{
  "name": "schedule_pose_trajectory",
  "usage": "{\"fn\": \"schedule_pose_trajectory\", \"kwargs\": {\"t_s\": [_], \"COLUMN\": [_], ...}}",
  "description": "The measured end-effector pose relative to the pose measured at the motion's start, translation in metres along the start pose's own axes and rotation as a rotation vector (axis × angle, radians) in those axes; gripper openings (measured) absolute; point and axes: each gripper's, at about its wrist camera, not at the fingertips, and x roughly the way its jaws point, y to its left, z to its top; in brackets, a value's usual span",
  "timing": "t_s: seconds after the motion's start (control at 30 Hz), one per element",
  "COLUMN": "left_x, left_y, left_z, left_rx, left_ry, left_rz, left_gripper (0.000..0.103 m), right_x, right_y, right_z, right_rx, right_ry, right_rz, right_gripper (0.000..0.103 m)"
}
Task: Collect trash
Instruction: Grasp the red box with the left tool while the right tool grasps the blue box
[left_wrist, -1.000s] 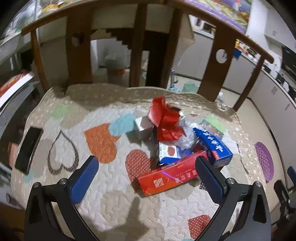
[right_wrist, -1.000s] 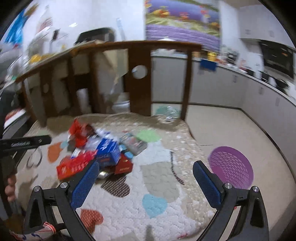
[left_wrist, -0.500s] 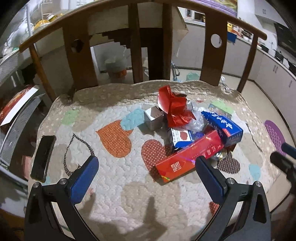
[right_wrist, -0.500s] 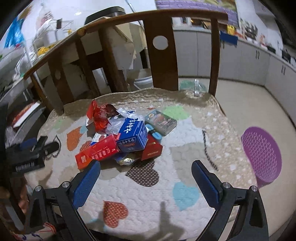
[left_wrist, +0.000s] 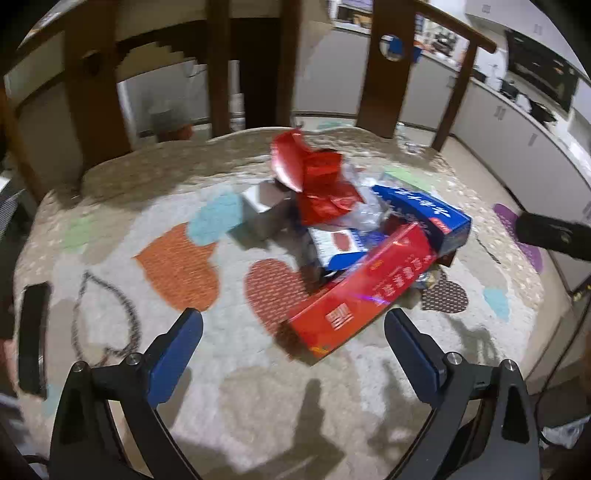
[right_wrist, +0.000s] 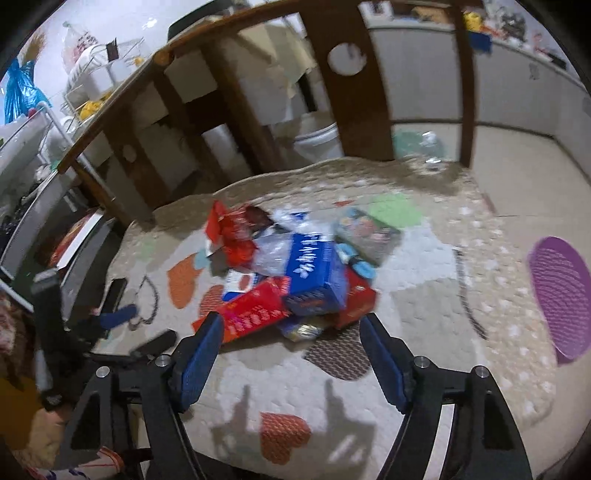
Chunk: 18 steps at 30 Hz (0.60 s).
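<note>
— Where is the trash seen?
— A pile of boxes and wrappers (left_wrist: 354, 236) is heaped on the quilted seat (left_wrist: 184, 369).
— And the grippers?
— The left gripper (left_wrist: 293, 332) and right gripper (right_wrist: 291, 334), jaws just narrowed, are parted and empty. A purple mat (right_wrist: 557, 295) is shown whole only by the right view.

The dark object (left_wrist: 33, 338) at the left edge of the quilted cushion (left_wrist: 236, 398) is blurred beyond naming. The red carton (left_wrist: 364, 291) hides the crumpled foil piece (right_wrist: 304, 329) beneath; its print is illegible.
</note>
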Motion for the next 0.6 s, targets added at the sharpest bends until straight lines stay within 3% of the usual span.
{"fn": "schedule_pose_trajectory", "kwargs": {"t_s": [0.2, 0.37, 0.47, 0.53, 0.57, 0.6], "left_x": [0.031, 0.051, 0.062, 0.068, 0.071, 0.072], "left_y": [-0.024, -0.050, -0.061, -0.070, -0.071, -0.073], "left_z": [0.006, 0.010, 0.009, 0.006, 0.006, 0.005], "left_rx": [0.112, 0.269, 0.316, 0.331, 0.326, 0.317], "left_ry": [0.036, 0.048, 0.066, 0.092, 0.110, 0.119], "left_rz": [-0.027, 0.019, 0.025, 0.017, 0.015, 0.032], "left_gripper": [0.098, 0.098, 0.097, 0.080, 0.062, 0.061], "right_x": [0.042, 0.072, 0.088, 0.095, 0.097, 0.098], "right_y": [0.001, -0.008, -0.019, -0.026, -0.029, -0.033], "right_z": [0.022, 0.033, 0.034, 0.033, 0.032, 0.032], "right_rx": [-0.057, -0.055, -0.023, 0.004, 0.017, 0.033], "right_ry": [0.076, 0.114, 0.146, 0.160, 0.162, 0.161], "right_rz": [0.009, 0.001, -0.003, 0.003, 0.012, 0.025], "right_gripper": [0.079, 0.076, 0.069, 0.064, 0.064, 0.064]}}
